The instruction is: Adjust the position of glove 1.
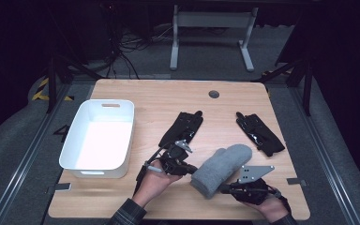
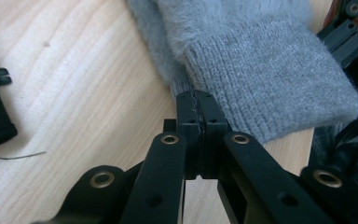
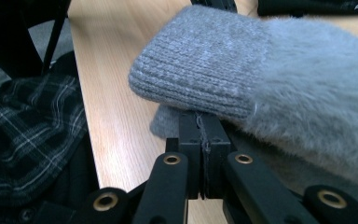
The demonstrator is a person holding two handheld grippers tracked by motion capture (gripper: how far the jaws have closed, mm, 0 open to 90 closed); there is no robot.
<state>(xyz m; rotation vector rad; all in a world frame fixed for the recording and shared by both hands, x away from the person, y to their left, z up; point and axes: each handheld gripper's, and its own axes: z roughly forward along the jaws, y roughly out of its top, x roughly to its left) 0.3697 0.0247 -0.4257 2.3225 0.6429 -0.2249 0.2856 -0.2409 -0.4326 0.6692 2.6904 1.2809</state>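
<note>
Grey fuzzy mitten (image 1: 222, 168) lies on the wooden surface (image 1: 159, 101) near the front edge, cuff toward the person, tip pointing up-right. Left gripper (image 1: 191, 169) comes in from the left at the cuff; in the left gripper view its jaws are pressed together with the edge of the mitten (image 2: 261, 70) cuff right at their tips (looks pinched, a thin bit of knit between them). Right gripper (image 1: 225, 189) sits at the cuff from the front-right; in the right gripper view the jaws are closed tight on the lower layer of the mitten (image 3: 270, 79), the upper cuff layer bulging over them. Black glove (image 1: 183, 129) lies just behind the left gripper, another black glove (image 1: 260, 133) to the right, well apart from the mitten. White bin (image 1: 99, 138) stands at the left.
</note>
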